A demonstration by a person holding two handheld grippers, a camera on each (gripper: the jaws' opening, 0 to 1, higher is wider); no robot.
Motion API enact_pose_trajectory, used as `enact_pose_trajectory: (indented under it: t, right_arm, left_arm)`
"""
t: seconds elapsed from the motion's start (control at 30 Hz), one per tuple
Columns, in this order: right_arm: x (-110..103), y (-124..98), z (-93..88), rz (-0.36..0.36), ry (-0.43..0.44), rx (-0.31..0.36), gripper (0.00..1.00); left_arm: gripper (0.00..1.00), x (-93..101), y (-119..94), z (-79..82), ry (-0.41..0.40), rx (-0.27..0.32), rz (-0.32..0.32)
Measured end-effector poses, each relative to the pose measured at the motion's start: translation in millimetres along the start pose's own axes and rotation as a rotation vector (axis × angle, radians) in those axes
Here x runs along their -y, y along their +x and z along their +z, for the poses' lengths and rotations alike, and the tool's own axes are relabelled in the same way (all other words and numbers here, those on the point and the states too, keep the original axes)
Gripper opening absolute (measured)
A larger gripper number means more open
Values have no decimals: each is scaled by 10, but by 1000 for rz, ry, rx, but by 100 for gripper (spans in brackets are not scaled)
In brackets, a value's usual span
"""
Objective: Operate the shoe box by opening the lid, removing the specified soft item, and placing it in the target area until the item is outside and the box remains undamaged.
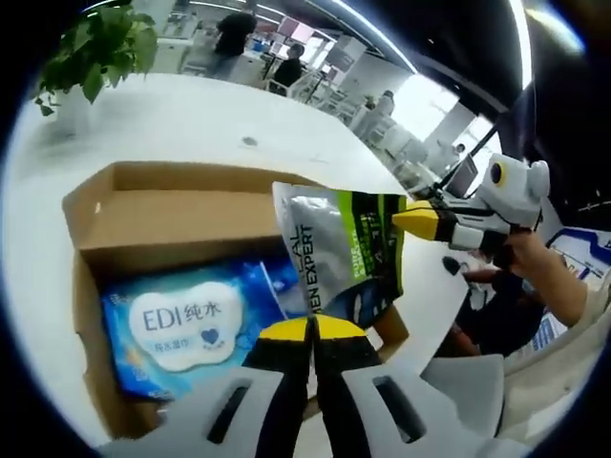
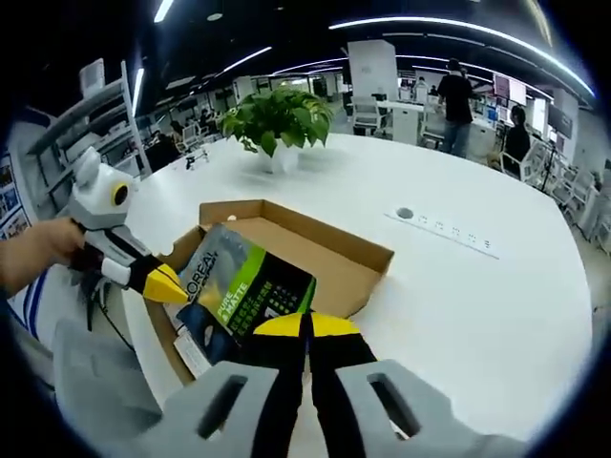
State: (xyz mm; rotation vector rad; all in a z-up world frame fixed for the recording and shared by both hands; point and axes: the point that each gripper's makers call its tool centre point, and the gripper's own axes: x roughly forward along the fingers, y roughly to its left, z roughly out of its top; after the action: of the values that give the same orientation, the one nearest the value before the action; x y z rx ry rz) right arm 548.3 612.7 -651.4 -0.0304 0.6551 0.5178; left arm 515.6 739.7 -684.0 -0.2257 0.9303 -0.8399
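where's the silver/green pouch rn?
The silver-and-green pouch is held up over the open cardboard box with both grippers pinching it, the left gripper at its lower edge and the right gripper at its side, above the blue wipes pack.

One open cardboard shoe box (image 1: 143, 215) is seen on one white table (image 1: 191, 119); two soft packs are counted, one silver-and-green pouch (image 1: 348, 253) and one blue wipes pack (image 1: 191, 329); two yellow-tipped grippers are counted, the left gripper (image 1: 311, 329) and the right gripper (image 2: 307, 326); one potted plant (image 2: 277, 119) is seen; three standing people are made out in the right gripper view.
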Motion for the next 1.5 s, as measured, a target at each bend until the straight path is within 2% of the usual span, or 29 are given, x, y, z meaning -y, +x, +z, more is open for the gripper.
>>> enact_pose_trajectory:
  t: [0.87,1.5]
  right_arm:
    - [647,-478,-300,-130,46,-16,0]
    - [1026,-639,-461,-199,76,-42,0]
  left_arm:
    - [0,628,572,24,64,-55,-93]
    - [0,882,913,70,102,-80,-102]
